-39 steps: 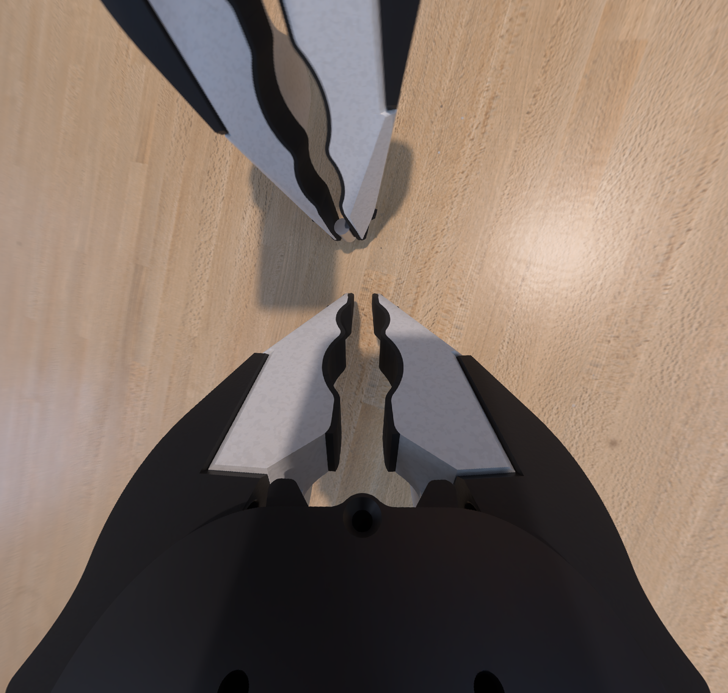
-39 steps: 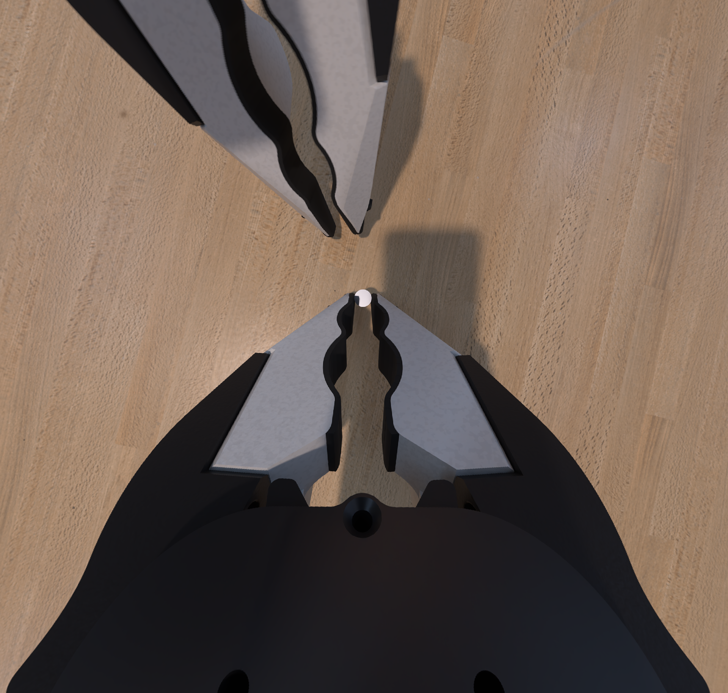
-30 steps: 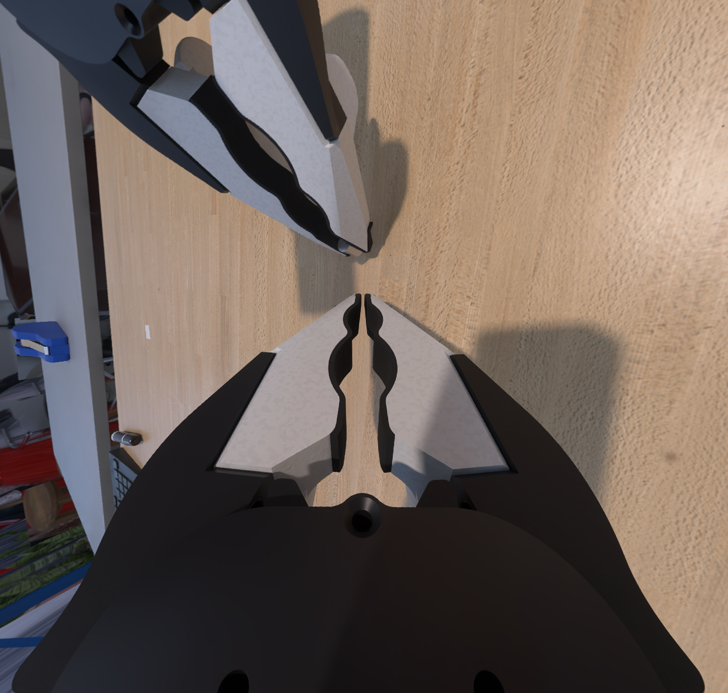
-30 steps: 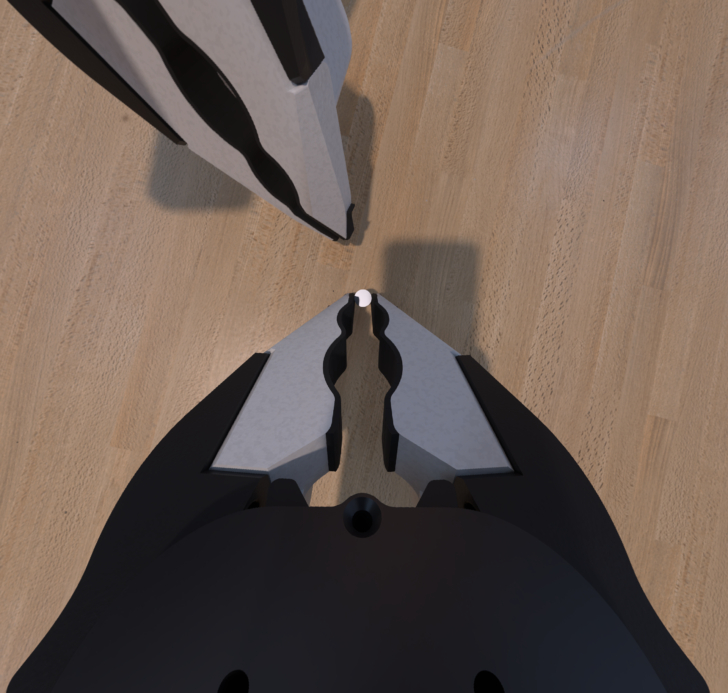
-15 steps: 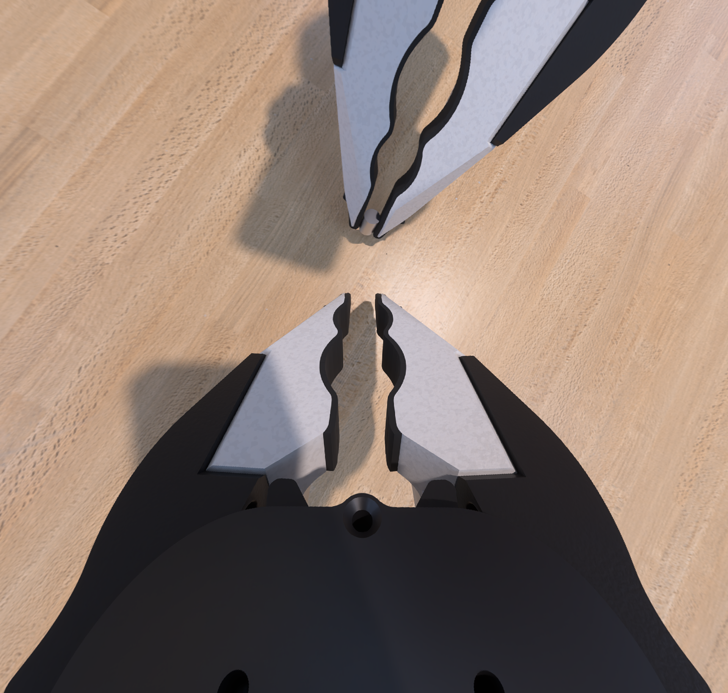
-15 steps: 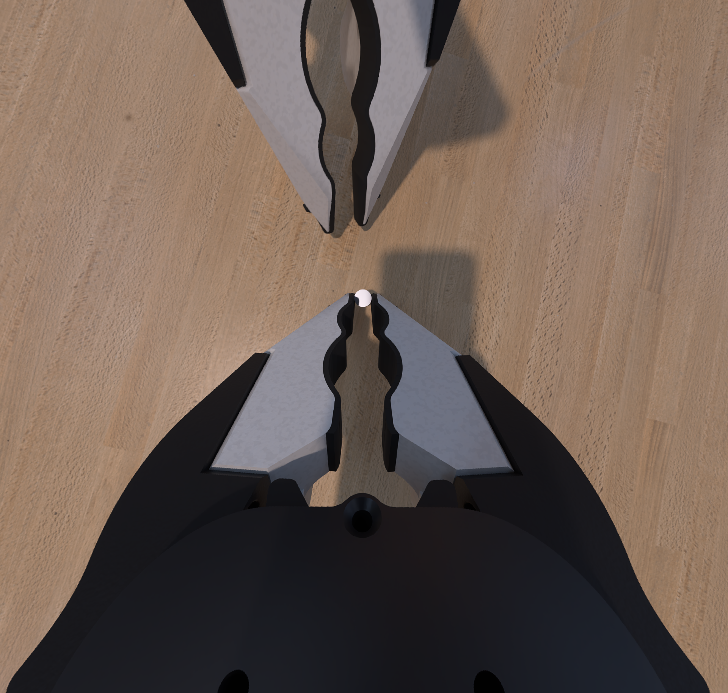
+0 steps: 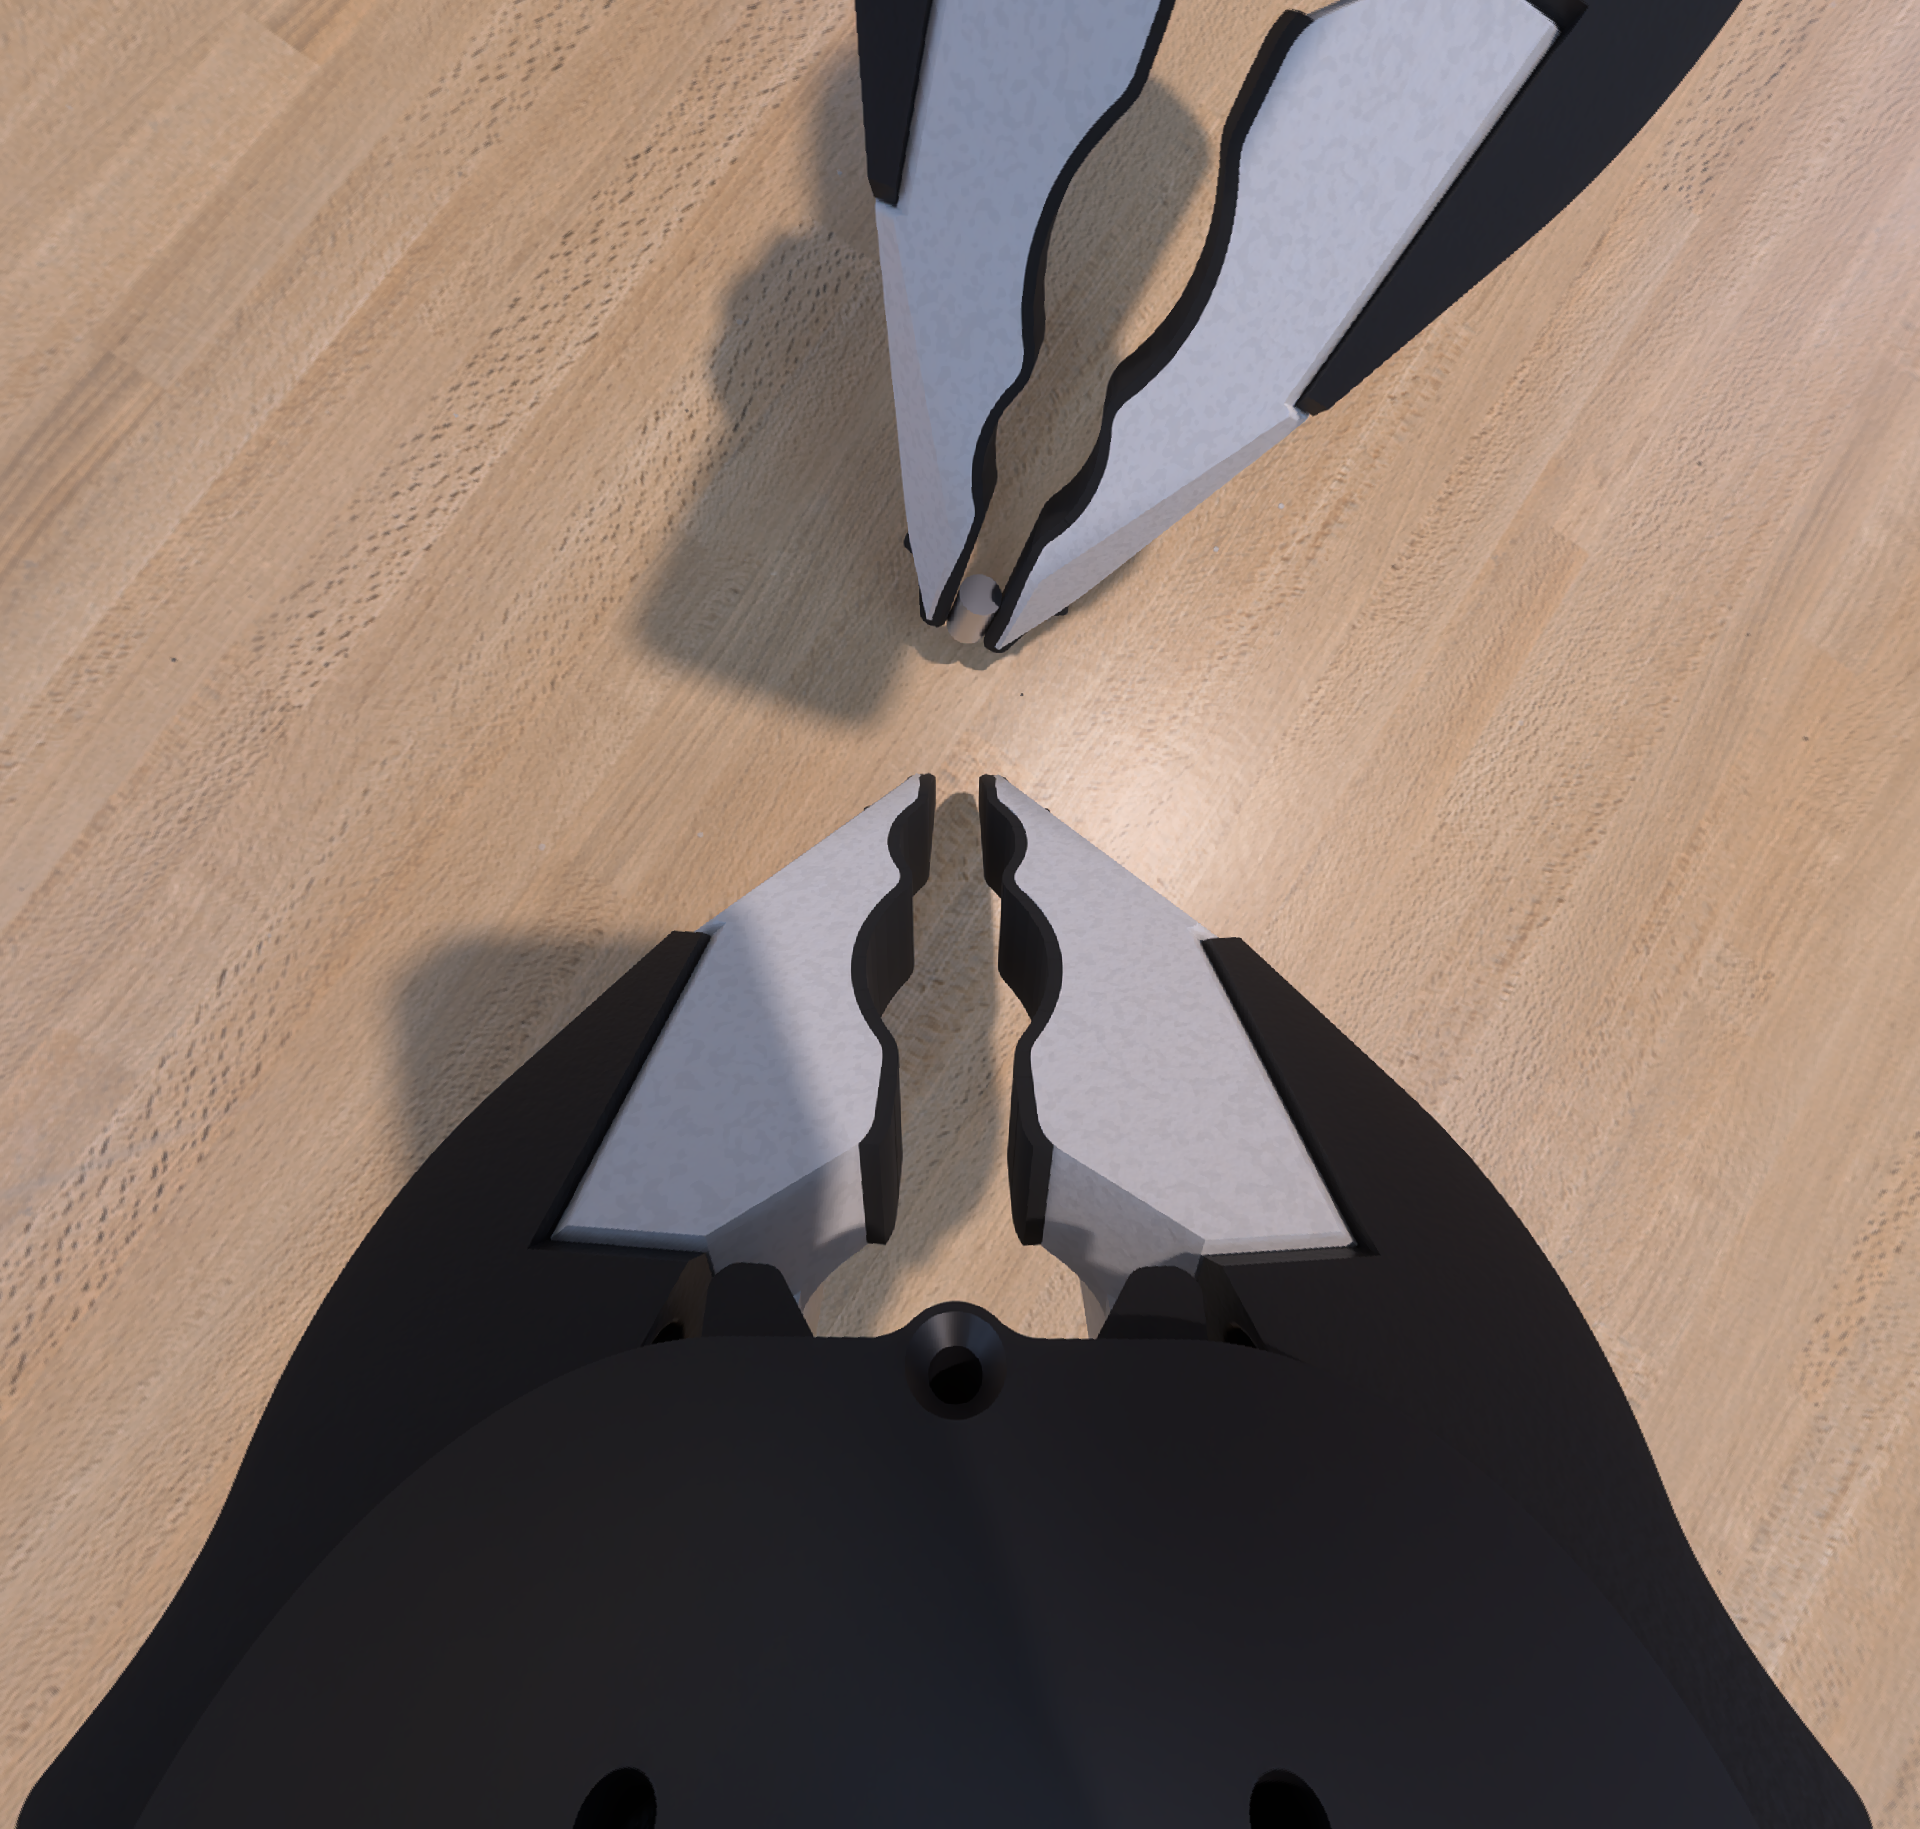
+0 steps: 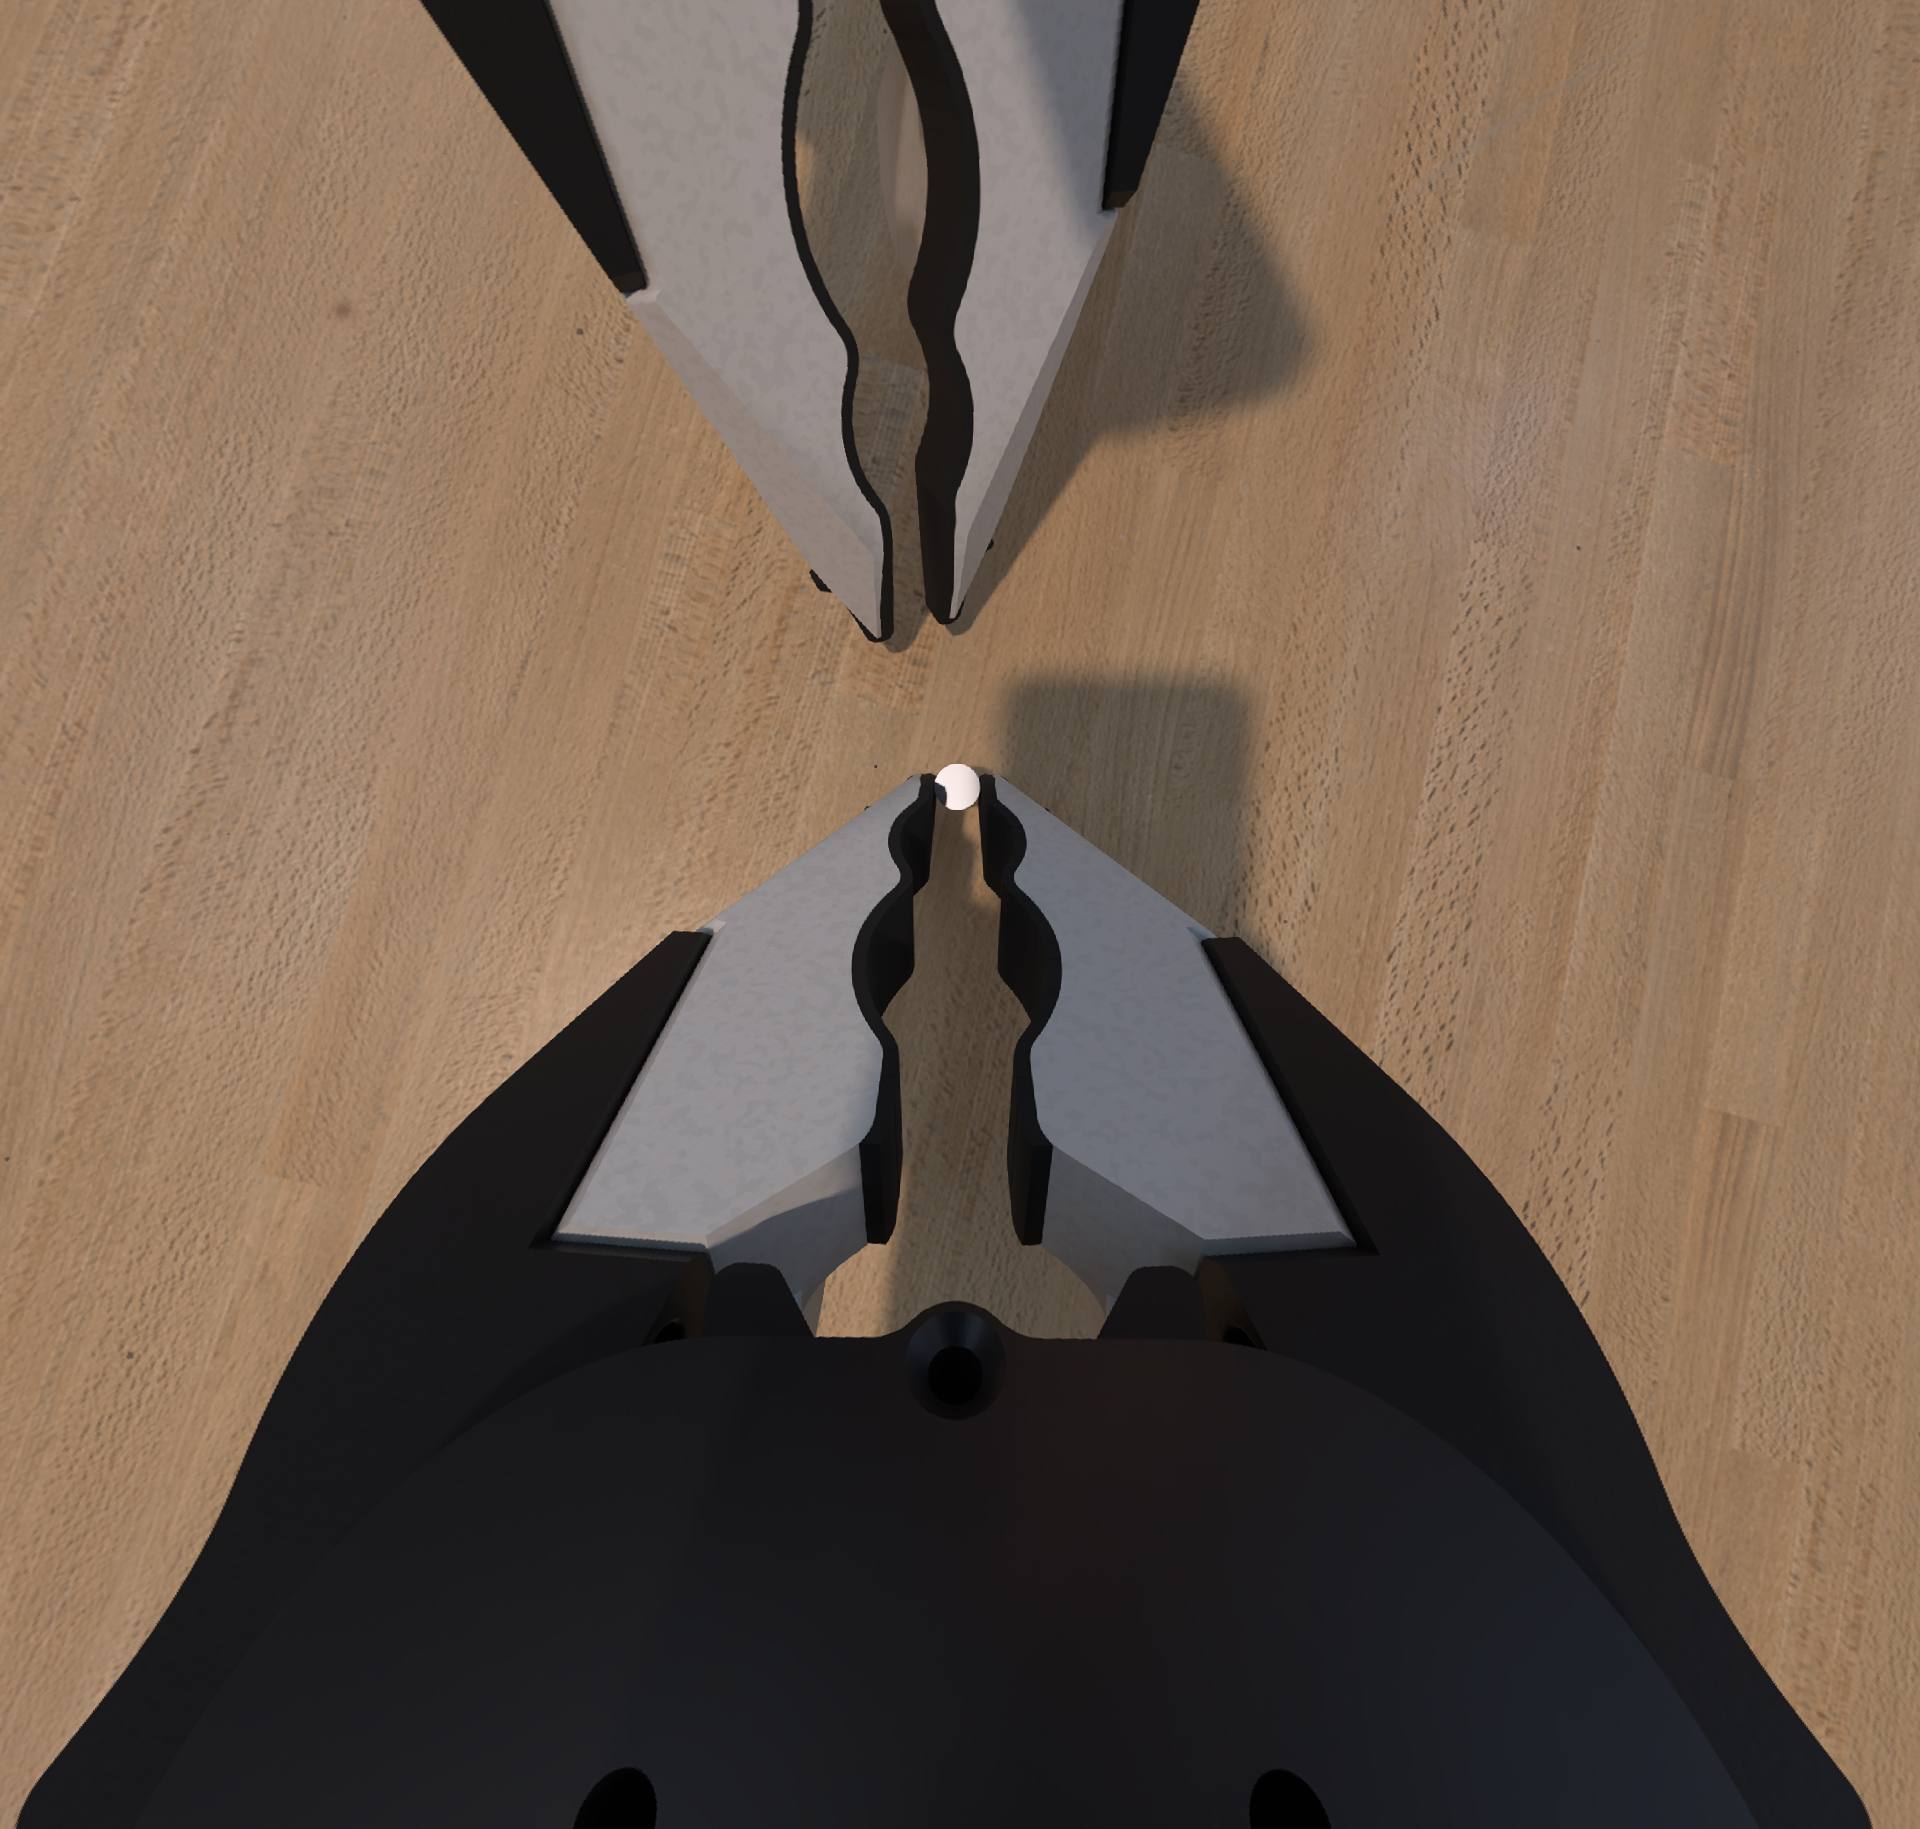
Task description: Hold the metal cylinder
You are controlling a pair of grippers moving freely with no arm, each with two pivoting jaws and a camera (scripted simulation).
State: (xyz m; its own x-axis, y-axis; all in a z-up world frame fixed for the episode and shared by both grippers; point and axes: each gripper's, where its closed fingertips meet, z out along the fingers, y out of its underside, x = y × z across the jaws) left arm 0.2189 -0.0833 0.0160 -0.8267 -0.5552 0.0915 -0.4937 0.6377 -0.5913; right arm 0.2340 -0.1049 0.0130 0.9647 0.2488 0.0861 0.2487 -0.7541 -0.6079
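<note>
Compared with half a second back, not much is being changed: the left gripper (image 7: pixel 956 782) is being seen a touch narrower at the tips, with only a thin slit of wooden table (image 7: pixel 312 429) showing between them and nothing gripped. Going back a second, that view was being swung way round, with a table edge showing.

The metal cylinder (image 8: pixel 956 787) is being pinched right at the fingertips of the right gripper (image 8: pixel 956 792), same spot as before. From the right wrist view it's being seen end-on as a small pale disc, so its long axis is running along the fingers, pointing down at the table. In the left wrist view the cylinder (image 7: pixel 975 607) is being shown poking out just past the right gripper (image 7: pixel 971 626) tips.
</note>
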